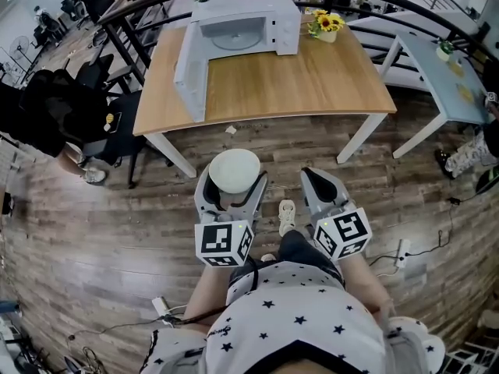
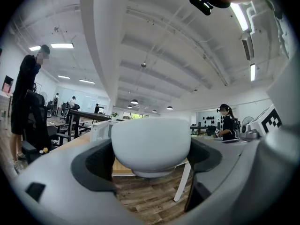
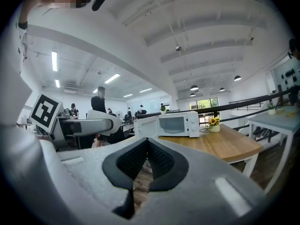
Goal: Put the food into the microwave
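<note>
My left tool (image 1: 232, 189) is clamped across the white bowl (image 2: 151, 144) below its rim, well short of the open microwave (image 1: 248, 23), and my right tool (image 3: 147, 161) is closed and empty; the bowl looks rigid, glossy and breakable, so I'd carry it level.

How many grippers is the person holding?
2. The left gripper is shut on a white bowl; the right gripper, beside it, is shut with nothing in it. None seem hidden.
</note>
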A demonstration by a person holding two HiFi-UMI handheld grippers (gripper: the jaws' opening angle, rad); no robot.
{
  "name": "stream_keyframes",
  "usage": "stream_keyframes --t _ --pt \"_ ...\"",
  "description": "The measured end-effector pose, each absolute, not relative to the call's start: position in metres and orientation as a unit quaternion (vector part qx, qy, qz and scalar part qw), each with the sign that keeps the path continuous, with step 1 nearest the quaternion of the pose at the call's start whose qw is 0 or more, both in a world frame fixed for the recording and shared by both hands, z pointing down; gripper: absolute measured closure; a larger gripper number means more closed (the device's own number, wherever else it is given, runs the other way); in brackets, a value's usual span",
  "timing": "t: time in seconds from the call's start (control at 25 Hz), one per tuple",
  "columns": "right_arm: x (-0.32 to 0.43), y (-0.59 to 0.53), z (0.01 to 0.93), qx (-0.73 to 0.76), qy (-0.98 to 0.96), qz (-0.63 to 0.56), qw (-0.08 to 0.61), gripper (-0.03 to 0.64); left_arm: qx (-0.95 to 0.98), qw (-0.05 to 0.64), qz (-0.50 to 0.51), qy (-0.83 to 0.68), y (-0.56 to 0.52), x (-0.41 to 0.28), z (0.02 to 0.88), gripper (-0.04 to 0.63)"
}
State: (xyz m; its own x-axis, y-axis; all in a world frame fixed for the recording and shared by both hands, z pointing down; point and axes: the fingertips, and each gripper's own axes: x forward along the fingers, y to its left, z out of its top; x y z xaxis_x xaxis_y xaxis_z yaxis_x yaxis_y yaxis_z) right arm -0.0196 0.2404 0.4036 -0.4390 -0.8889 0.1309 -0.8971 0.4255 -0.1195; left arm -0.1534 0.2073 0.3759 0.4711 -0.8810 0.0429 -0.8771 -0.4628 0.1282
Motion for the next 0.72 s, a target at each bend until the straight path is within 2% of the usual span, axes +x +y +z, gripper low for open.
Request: stream_keyframes --t 0.72 --pt "0.023 0.087 0.392 0.508 -0.857 0.078 0.03 0.611 0.842 0.067 -0.016 -0.535 0.057 -0.115 0.368 0.112"
